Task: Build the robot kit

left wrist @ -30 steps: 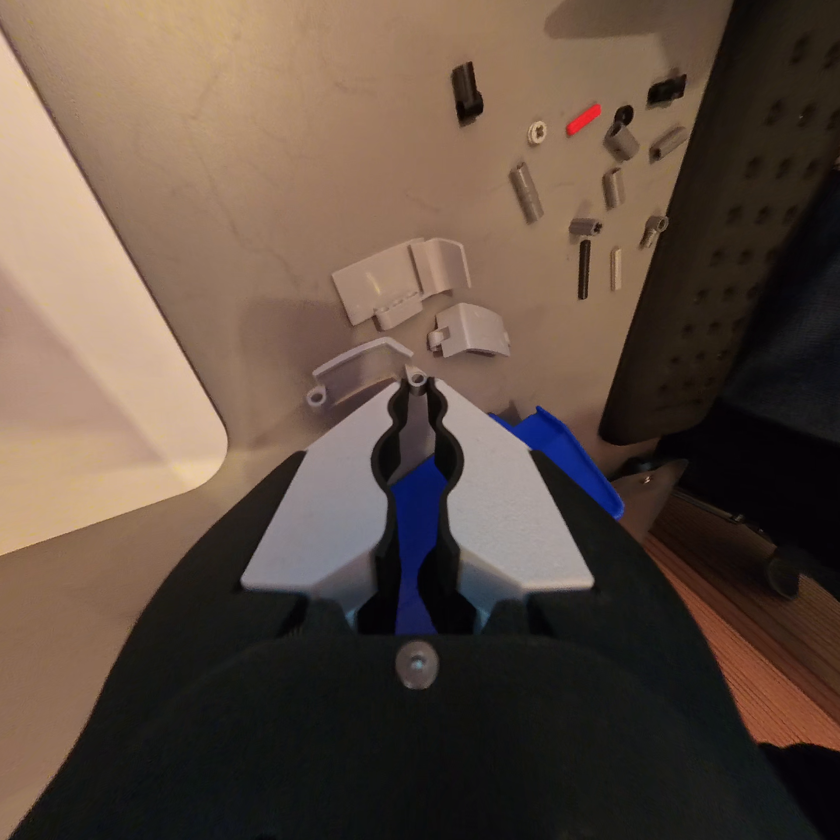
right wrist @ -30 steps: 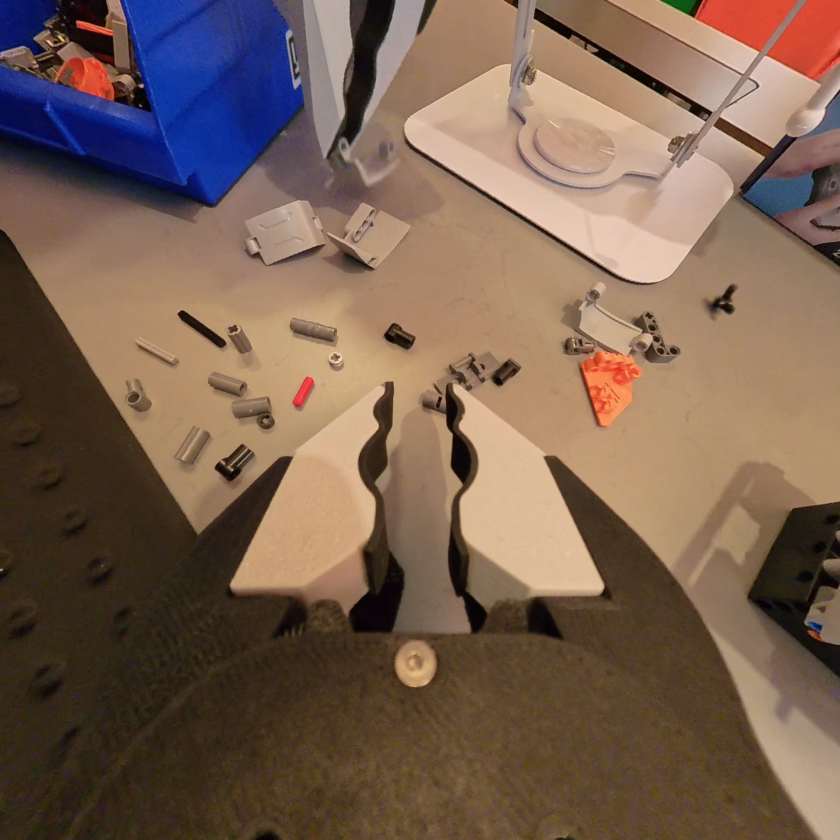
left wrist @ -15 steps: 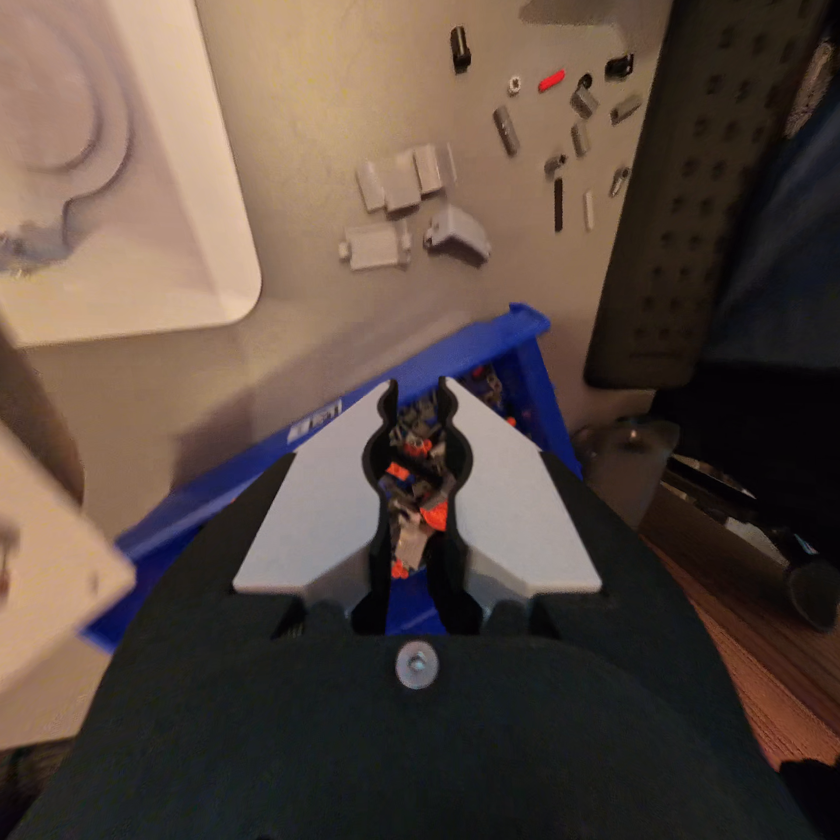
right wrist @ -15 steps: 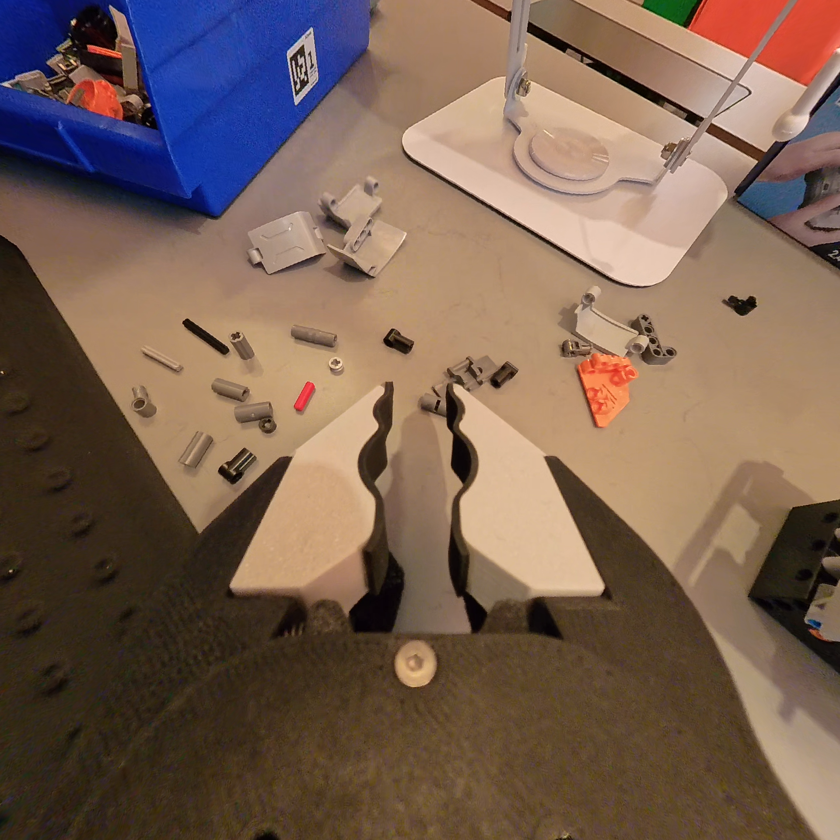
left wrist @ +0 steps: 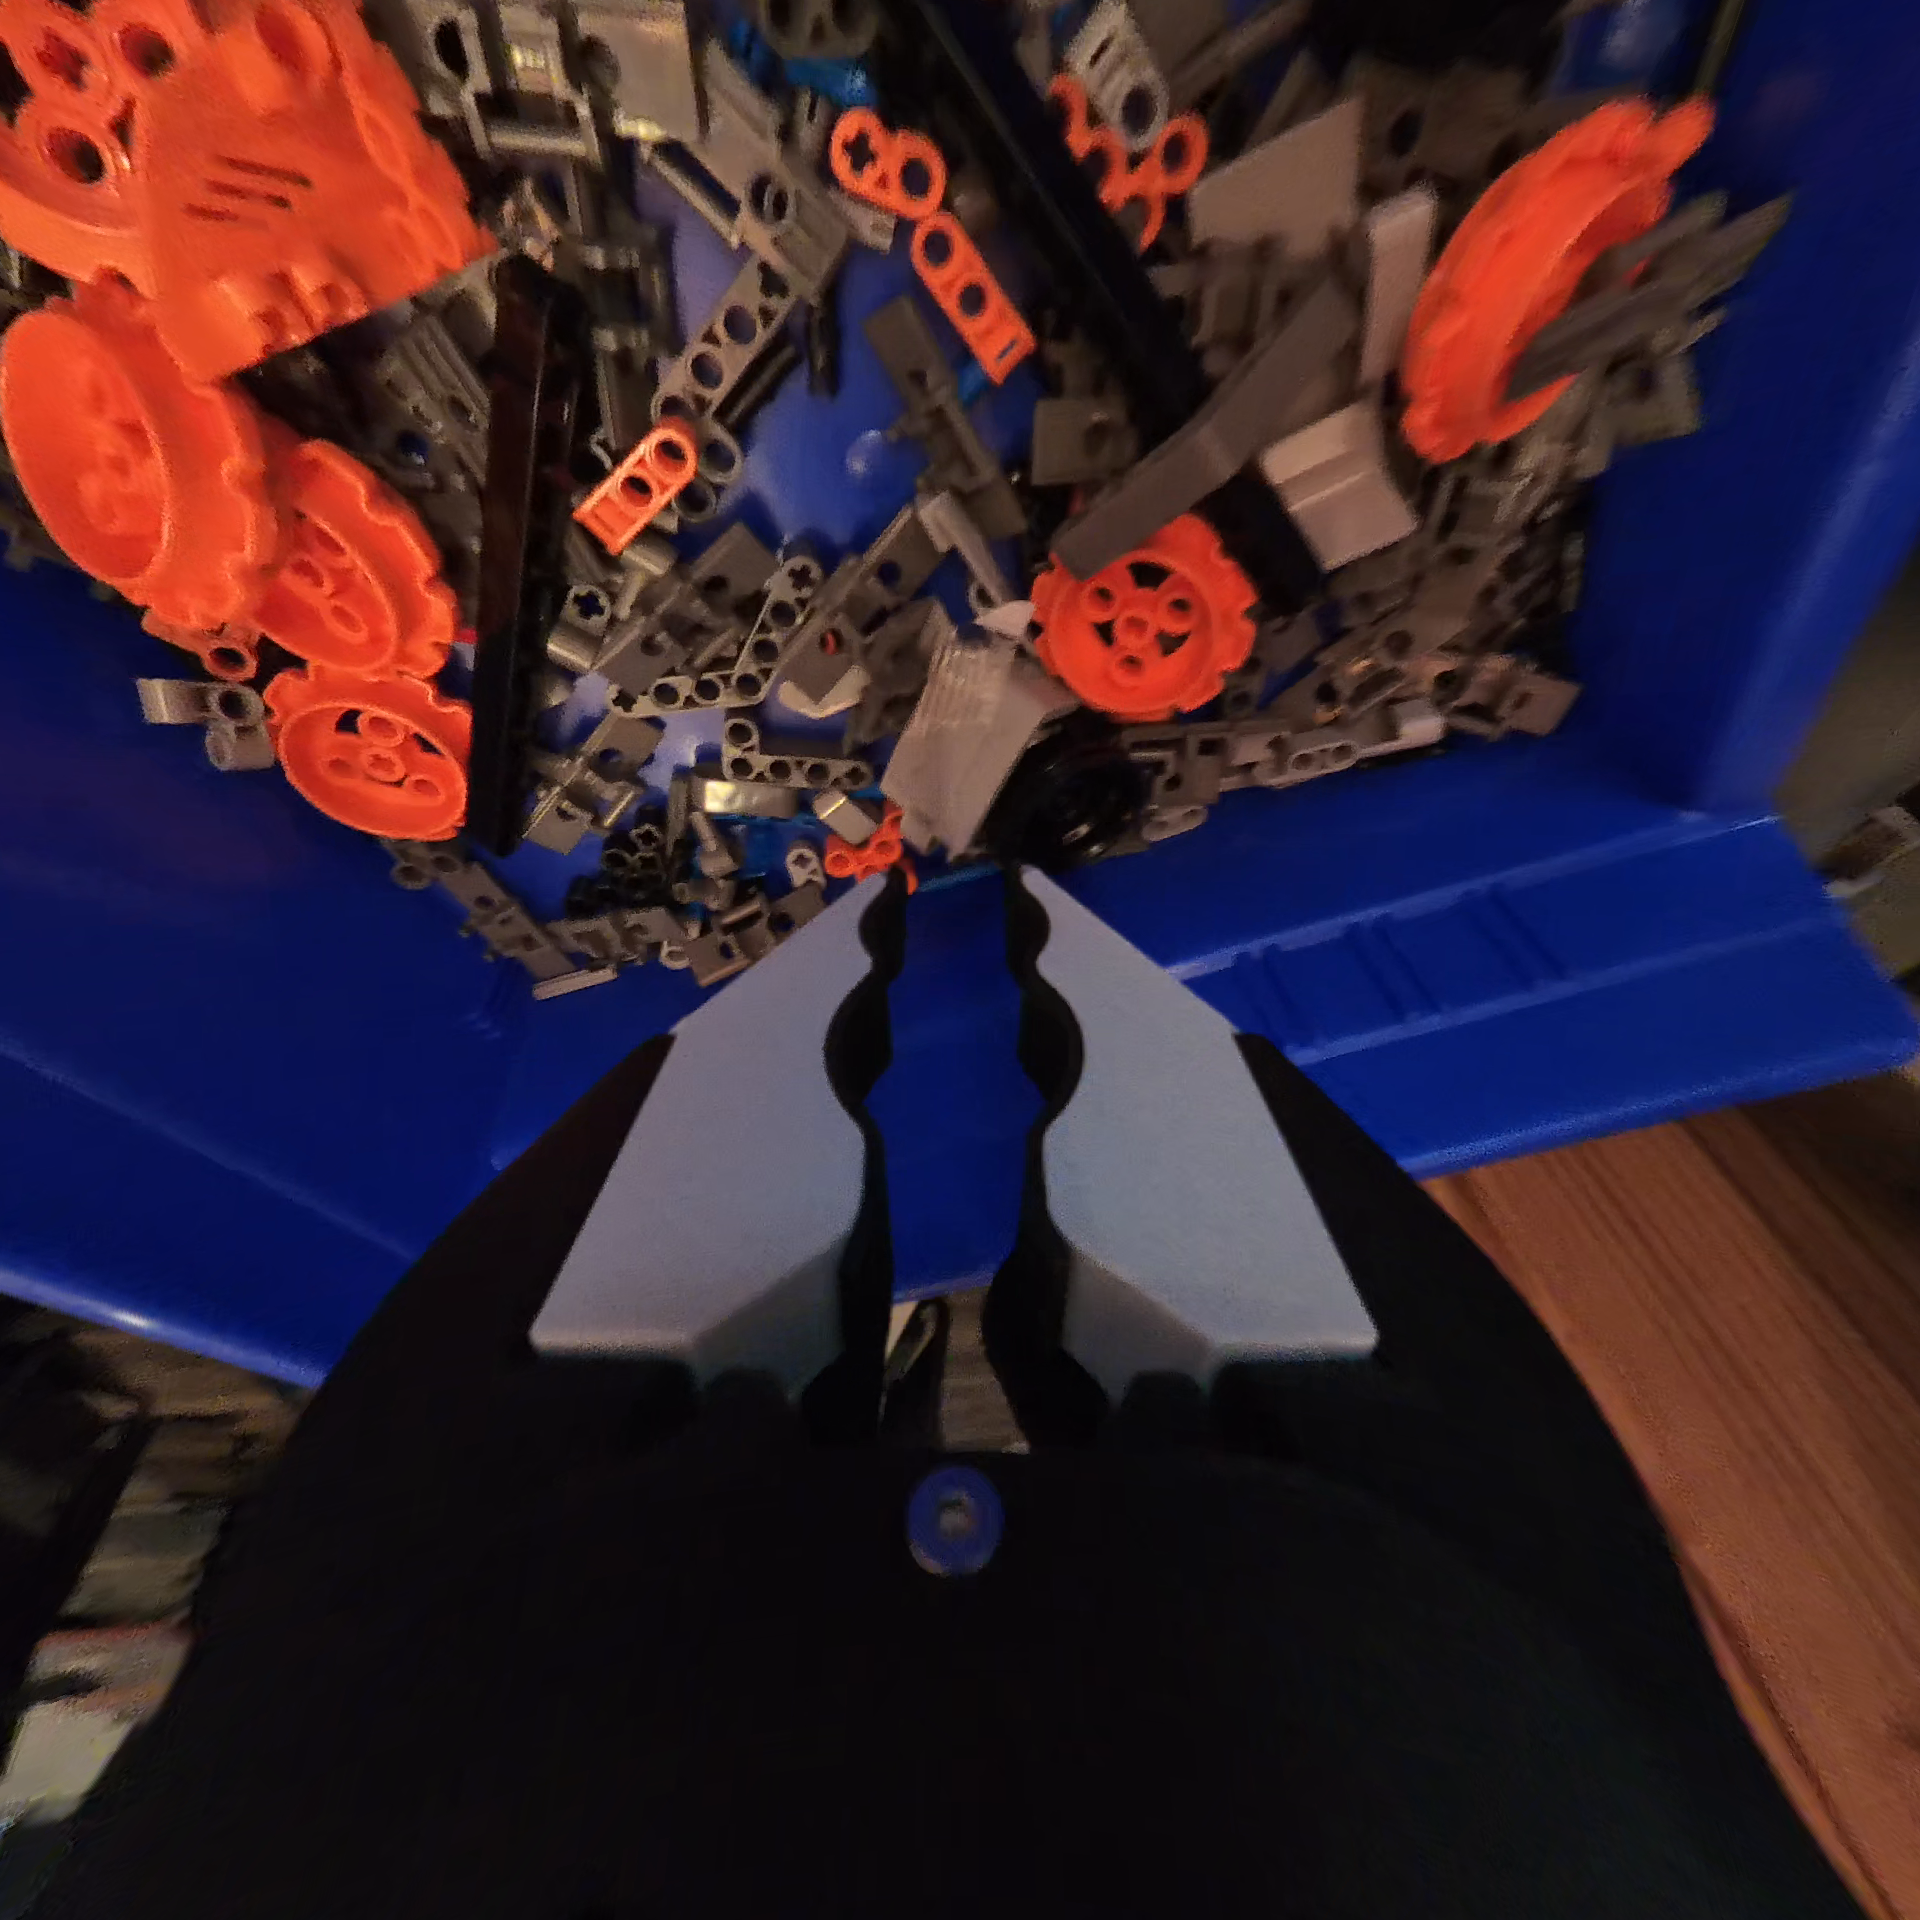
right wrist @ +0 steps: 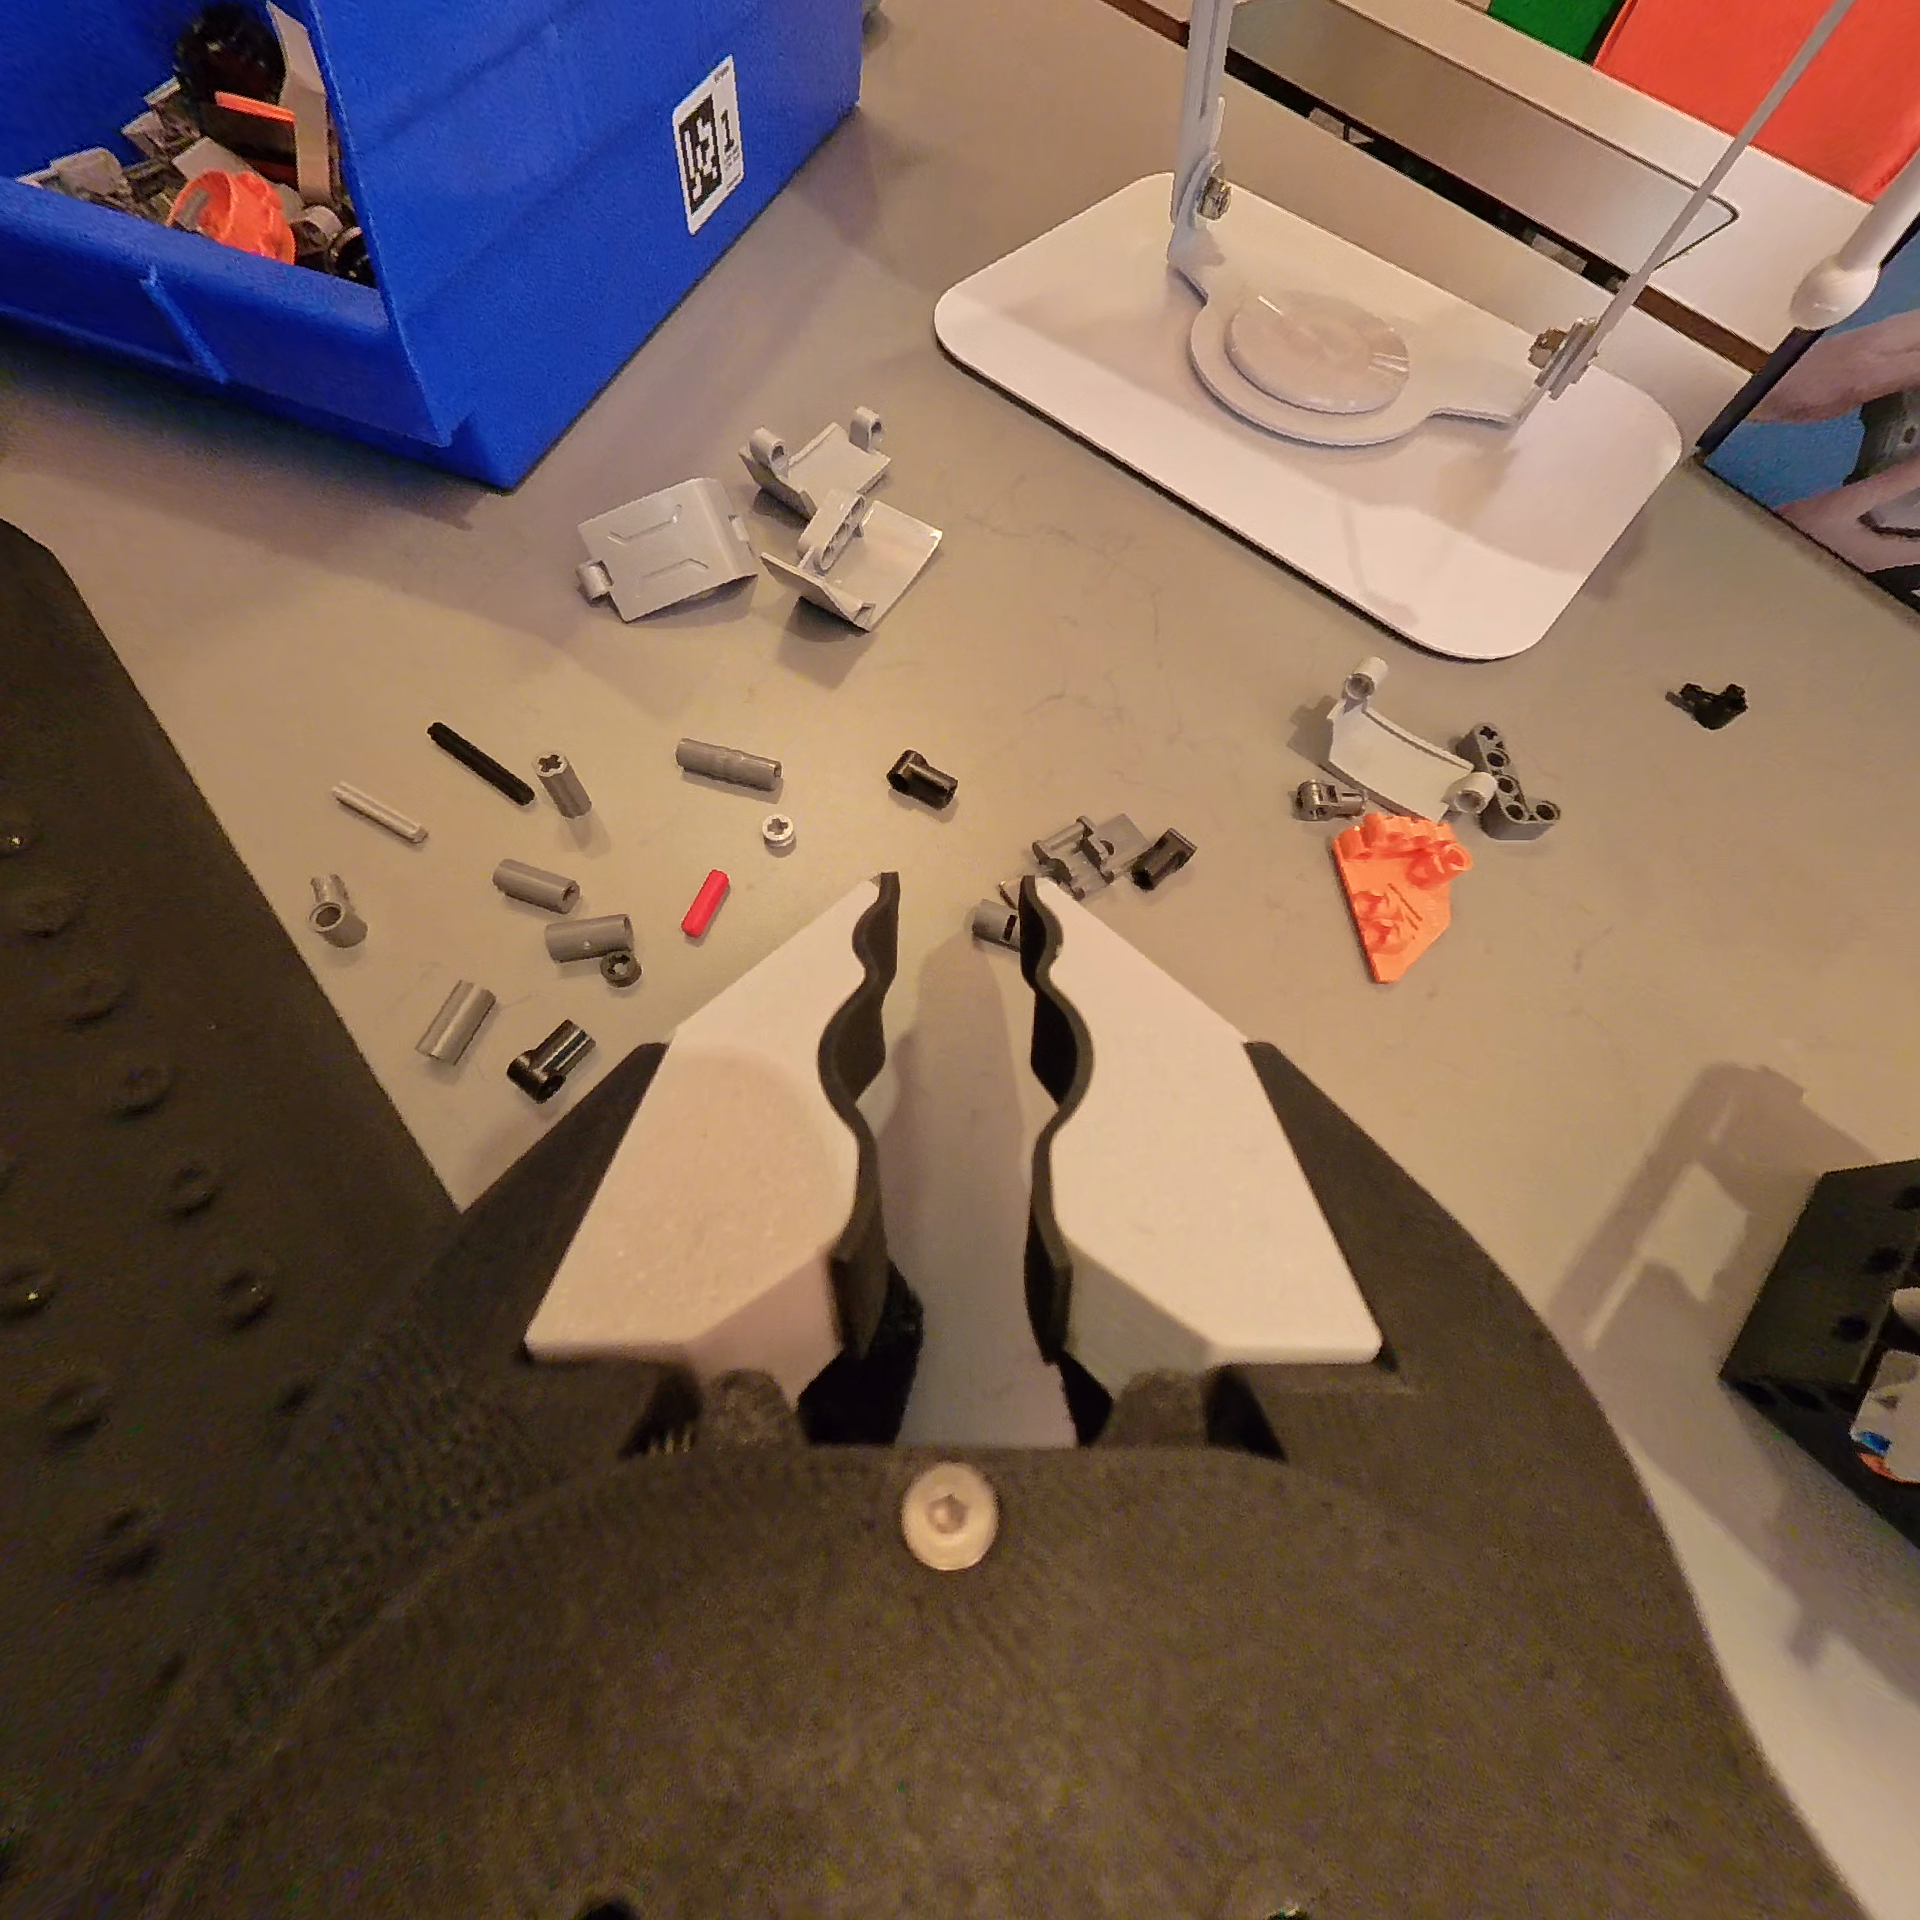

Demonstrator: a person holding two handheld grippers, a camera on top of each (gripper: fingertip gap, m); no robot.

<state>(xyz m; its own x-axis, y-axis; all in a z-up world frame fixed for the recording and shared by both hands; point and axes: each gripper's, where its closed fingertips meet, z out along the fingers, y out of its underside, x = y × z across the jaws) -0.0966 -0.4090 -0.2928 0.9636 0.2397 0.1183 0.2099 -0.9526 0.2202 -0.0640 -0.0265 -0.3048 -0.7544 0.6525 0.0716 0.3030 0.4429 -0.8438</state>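
1. Left gripper (left wrist: 951, 883): jaws parted to a narrow gap, nothing between them. Tips sit just inside the near wall of the blue bin (left wrist: 1455, 935), nearest a small orange connector (left wrist: 868, 854), a pale grey panel (left wrist: 961, 727) and a black tyre (left wrist: 1070, 800)
2. Right gripper (right wrist: 956, 894): jaws parted, empty, above the grey table (right wrist: 1143, 623). Nearest piece: a small grey connector (right wrist: 994, 920) touching or just behind its right fingertip
3. Table also carries grey curved panels (right wrist: 665, 545), a red pin (right wrist: 707, 902) and an orange wedge plate (right wrist: 1397, 904), well apart from each other
4. Risk, as judgement: bin pieces lie tangled, so closing there could catch two parts or snag a beam; the narrow gap could push the panel aside
5. Unclear: left view is blurred and dim; contact with the pile cannot be told. Bin bottom mostly buried. Left gripper not seen in right view
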